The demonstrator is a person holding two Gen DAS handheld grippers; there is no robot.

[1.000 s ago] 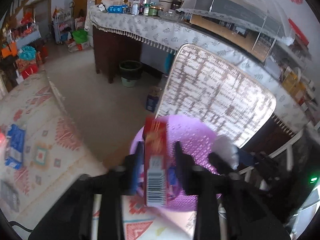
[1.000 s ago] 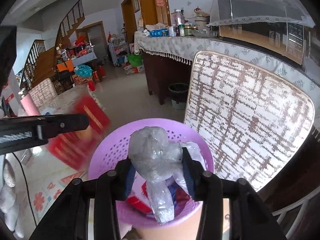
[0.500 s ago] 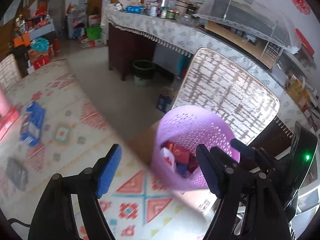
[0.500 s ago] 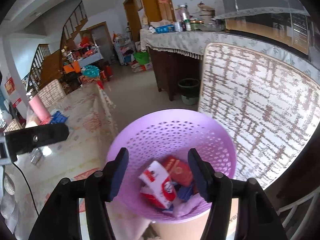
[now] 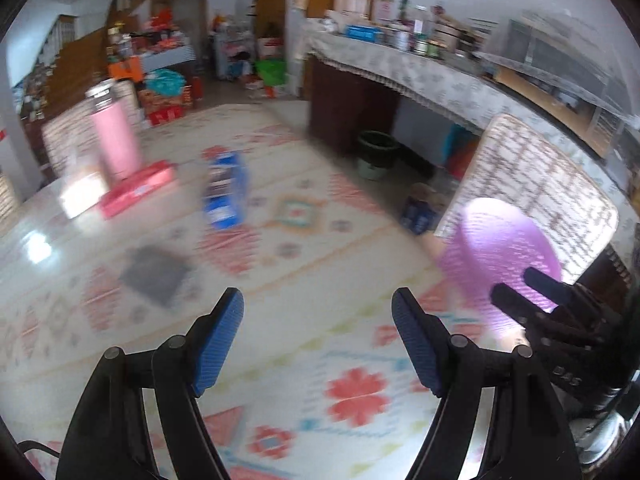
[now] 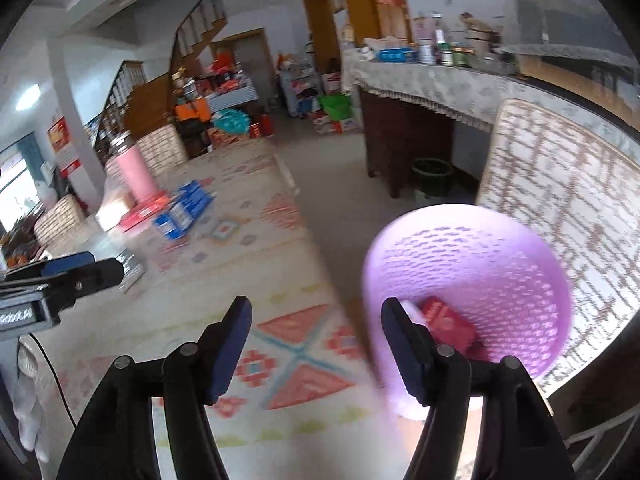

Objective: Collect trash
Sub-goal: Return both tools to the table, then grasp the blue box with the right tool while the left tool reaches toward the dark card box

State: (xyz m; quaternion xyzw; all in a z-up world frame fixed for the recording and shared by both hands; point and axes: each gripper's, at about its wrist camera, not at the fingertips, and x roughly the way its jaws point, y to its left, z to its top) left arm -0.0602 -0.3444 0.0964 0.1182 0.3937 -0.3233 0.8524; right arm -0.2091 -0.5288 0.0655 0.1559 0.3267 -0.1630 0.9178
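A purple mesh basket (image 6: pixel 500 276) stands at the table's right edge and holds a red packet (image 6: pixel 448 322) and other wrappers. It also shows in the left wrist view (image 5: pixel 496 248). My left gripper (image 5: pixel 318 340) is open and empty over the patterned tablecloth. My right gripper (image 6: pixel 316 344) is open and empty beside the basket's left rim; it also shows in the left wrist view (image 5: pixel 532 292). A blue packet (image 5: pixel 226 190), a red packet (image 5: pixel 138 192) and a grey flat item (image 5: pixel 154 274) lie on the table.
A pink bottle (image 5: pixel 114 138) stands at the table's far left. A woven chair back (image 6: pixel 568 196) rises behind the basket. A long counter (image 5: pixel 420 68) with jars runs along the back. A green bin (image 5: pixel 374 154) sits on the floor under it.
Both grippers let go of their trash into the basket and opened. Both have since swung left, away from the basket and toward the table's middle.
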